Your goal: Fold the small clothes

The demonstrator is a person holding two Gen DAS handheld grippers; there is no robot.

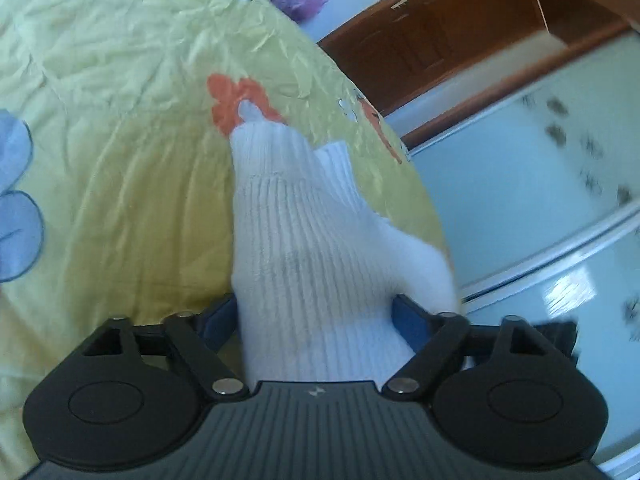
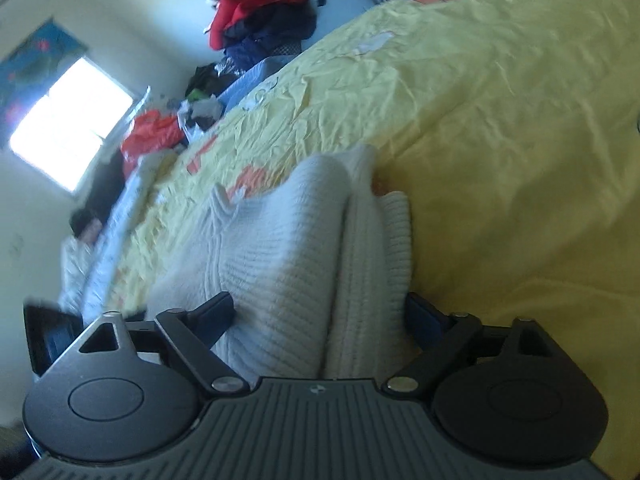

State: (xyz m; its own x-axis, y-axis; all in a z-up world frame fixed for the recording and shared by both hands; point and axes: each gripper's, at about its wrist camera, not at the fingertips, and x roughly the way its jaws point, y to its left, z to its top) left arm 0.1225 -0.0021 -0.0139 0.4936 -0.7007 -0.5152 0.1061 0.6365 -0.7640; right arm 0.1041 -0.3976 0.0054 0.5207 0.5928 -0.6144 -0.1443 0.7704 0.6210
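The left gripper (image 1: 316, 316) and right gripper (image 2: 320, 316) stood spread, unclamped, astride the white ribbed knit garment (image 1: 304, 240), apparently doubled over; squaring looked left.

A knitted garment (image 1: 304, 240) lies on a bedspread (image 1: 120, 160), near the bed's edge. In the left wrist view it runs forward from between the two fingers of the left gripper (image 1: 316, 316); a wardrobe (image 1: 540, 200) stands beyond the bed edge to the right, a door (image 1: 432, 44) behind it. In the right wrist view the garment (image 2: 288, 264) sits folded between the fingers of the right gripper (image 2: 320, 316) (whether the pads touch it cannot be told). A heap of clothes (image 2: 264, 20) lies past the bed's far end, a window (image 2: 68, 124) on the left.
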